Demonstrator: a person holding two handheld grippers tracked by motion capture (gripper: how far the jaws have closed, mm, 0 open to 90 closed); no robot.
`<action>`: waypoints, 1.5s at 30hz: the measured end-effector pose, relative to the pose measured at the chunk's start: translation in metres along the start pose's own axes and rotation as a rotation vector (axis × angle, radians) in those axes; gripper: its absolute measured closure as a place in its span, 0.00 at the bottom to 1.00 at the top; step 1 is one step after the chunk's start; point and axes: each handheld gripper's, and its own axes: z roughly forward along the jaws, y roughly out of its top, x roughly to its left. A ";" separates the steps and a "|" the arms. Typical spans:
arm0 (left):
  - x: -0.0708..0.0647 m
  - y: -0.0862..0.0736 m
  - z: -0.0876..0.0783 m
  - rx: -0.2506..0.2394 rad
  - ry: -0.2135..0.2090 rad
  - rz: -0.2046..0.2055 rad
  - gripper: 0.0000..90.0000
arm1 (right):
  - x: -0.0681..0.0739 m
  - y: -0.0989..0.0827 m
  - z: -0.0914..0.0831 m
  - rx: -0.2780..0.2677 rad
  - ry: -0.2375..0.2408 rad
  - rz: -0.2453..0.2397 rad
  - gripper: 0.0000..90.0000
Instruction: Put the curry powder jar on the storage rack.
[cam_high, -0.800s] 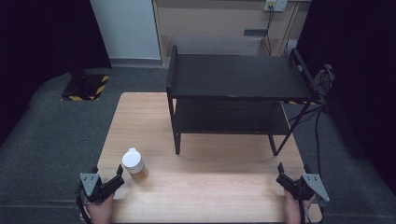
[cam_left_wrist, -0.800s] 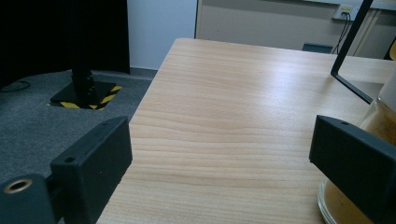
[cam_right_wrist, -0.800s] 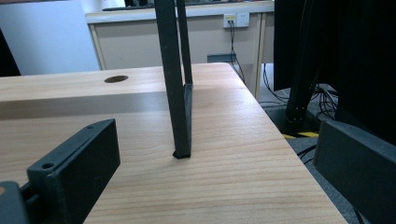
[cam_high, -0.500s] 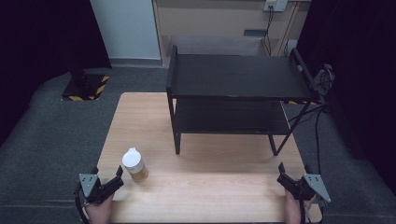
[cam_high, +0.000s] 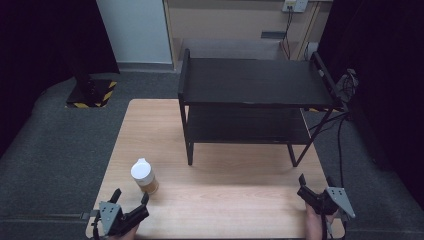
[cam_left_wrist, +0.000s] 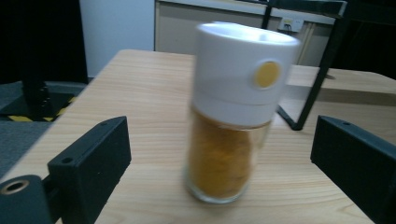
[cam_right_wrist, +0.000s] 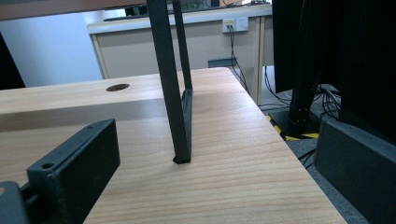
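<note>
the jar stands upright on the wooden table, near its front left corner, just ahead of the left gripper, whose jaws are spread wide with the jar between and beyond them, not touching it. seen close in the left gripper view, the jar has a clear, smooth body that looks like glass or hard plastic, filled most of the way with an orange-yellow powder or crumb, and a tall white plastic cap with a small yellow round mark on its side. it is likely stiff, light to moderate in weight, and slick on the clear part; if it is glass, a fall could break it. the best hold is probably across the body just under the cap, squarely, so it does not tip. the right gripper sits at the front right corner, jaws apart and empty, facing a thin black metal leg of the shelf rack, which has two flat dark shelves.
</note>
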 end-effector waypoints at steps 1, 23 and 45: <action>0.000 0.000 0.000 0.000 0.000 0.000 0.04 | 0.000 0.000 0.000 0.000 0.000 0.000 0.01; -0.027 0.024 0.059 0.002 0.095 0.024 0.12 | 0.001 0.001 0.001 0.007 0.000 -0.011 0.01; -0.055 0.017 0.051 -0.037 0.199 0.058 0.33 | 0.000 0.000 0.000 0.002 -0.001 -0.005 0.01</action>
